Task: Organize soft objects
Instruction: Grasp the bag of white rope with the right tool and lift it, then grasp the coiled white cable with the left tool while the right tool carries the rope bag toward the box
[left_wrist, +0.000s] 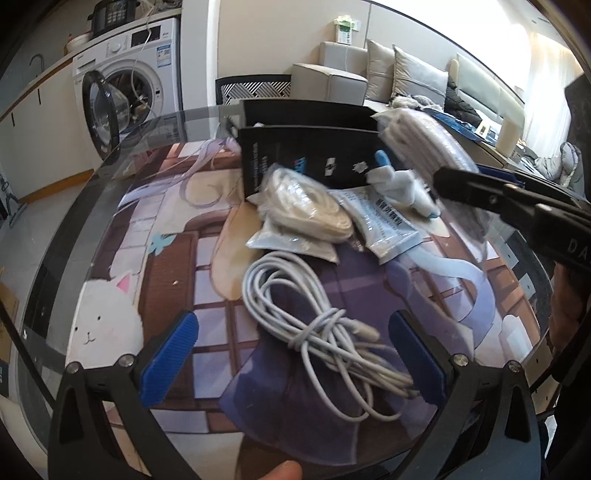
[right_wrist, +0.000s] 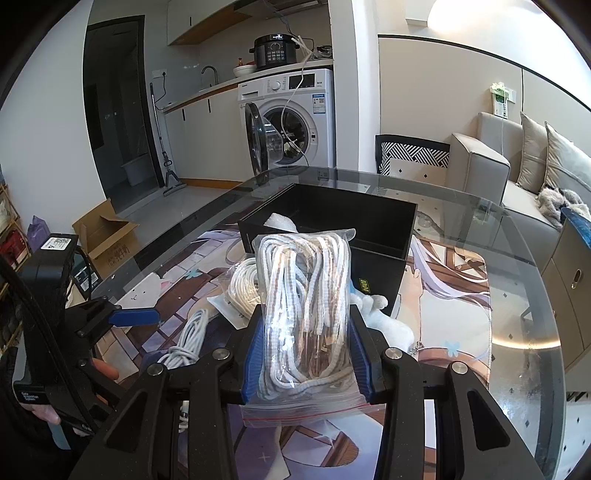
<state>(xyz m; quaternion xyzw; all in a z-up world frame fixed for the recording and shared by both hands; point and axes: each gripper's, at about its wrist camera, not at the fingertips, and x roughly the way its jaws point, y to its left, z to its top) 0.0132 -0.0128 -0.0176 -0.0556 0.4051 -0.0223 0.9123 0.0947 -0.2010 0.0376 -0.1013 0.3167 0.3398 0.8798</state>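
Note:
My right gripper is shut on a clear zip bag of white cord and holds it above the table, in front of an open black box. The bag also shows in the left wrist view. My left gripper is open, with a loose coil of white cable on the mat between its fingers. A second bag of cream cord, a flat printed packet and a white plush toy lie near the box.
A round glass table carries a printed anime mat. A washing machine with its door open stands behind, a sofa at the right, and a cardboard box on the floor at the left.

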